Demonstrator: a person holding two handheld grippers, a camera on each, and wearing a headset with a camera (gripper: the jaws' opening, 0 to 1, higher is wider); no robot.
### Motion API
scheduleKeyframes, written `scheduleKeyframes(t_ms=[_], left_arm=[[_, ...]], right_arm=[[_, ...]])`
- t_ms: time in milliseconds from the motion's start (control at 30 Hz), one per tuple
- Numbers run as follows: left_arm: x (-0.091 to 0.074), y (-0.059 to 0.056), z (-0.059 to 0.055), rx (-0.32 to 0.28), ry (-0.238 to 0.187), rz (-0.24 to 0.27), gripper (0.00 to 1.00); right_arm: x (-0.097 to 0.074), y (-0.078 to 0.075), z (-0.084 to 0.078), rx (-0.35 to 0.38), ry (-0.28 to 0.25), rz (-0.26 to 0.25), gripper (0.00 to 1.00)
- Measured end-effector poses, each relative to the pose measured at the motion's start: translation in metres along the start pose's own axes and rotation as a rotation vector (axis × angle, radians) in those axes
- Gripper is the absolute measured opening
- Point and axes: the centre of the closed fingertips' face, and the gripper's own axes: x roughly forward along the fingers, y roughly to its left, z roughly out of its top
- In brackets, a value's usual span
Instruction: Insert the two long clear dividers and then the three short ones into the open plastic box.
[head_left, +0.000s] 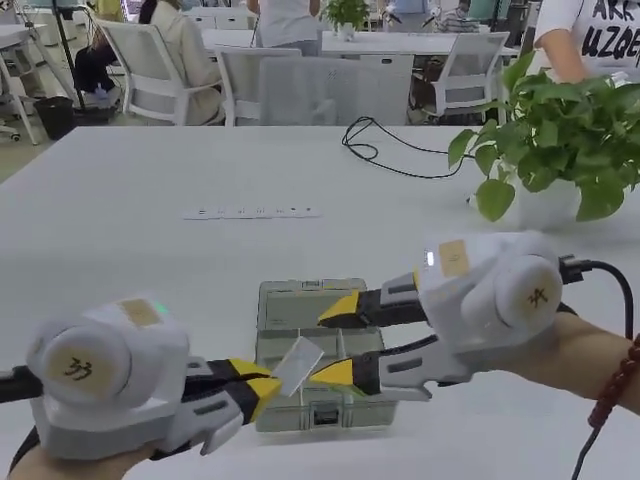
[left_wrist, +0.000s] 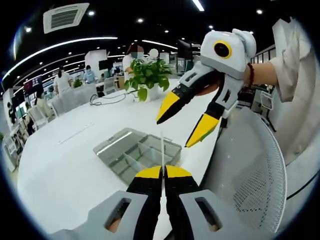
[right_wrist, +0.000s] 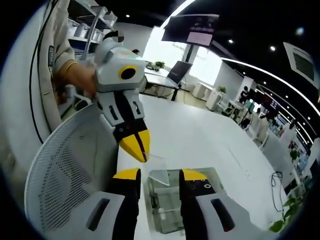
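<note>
Above the near edge of the open plastic box (head_left: 300, 302), the left gripper (head_left: 268, 383) clamps a clear divider (head_left: 297, 365), apparently a short one, edge-on, probably to line it up with a slot. Just beyond, over the box, the right gripper (head_left: 316, 349) hangs wide-jawed. Inside the box, clear partitions already stand.

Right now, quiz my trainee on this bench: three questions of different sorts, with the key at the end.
1. True or false: the left tongs are shut on a clear divider.
2. The right tongs are: A open; B shut on a divider; C shut on nothing.
3. Fill in: the box has its lid ____.
Key: 1 true; 2 A; 3 open.
</note>
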Motion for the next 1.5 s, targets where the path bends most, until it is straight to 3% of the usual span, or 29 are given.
scheduleKeyframes(t_ms=[100,367,467,500,567,667,900,1233,1500], left_arm=[[-0.001,-0.004,0.001,0.010,-0.002,-0.028,0.00],[-0.003,-0.010,-0.003,0.120,0.028,-0.090,0.00],[-0.003,-0.011,-0.005,0.187,0.051,-0.095,0.00],[-0.003,-0.011,-0.006,0.184,0.052,-0.100,0.00],[-0.002,-0.012,-0.005,0.184,0.045,-0.109,0.00],[-0.003,-0.015,-0.005,0.217,0.052,-0.131,0.00],[-0.004,-0.024,0.003,0.296,0.023,-0.189,0.00],[-0.005,-0.032,0.006,0.321,-0.006,-0.245,0.00],[-0.004,-0.029,0.006,0.318,-0.013,-0.230,0.00]], right_arm=[[0.000,0.003,-0.003,0.002,0.009,0.024,0.30],[0.001,0.014,-0.008,-0.024,0.017,0.108,0.27],[0.002,0.015,-0.011,-0.025,0.019,0.120,0.25],[0.003,0.015,-0.012,-0.027,0.019,0.124,0.24],[0.003,0.017,-0.013,-0.033,0.019,0.133,0.23],[0.004,0.018,-0.015,-0.042,0.019,0.149,0.21],[0.003,0.027,-0.015,-0.068,0.013,0.206,0.17],[0.003,0.037,-0.009,-0.077,-0.018,0.264,0.05],[0.005,0.039,-0.010,-0.090,-0.010,0.277,0.03]])
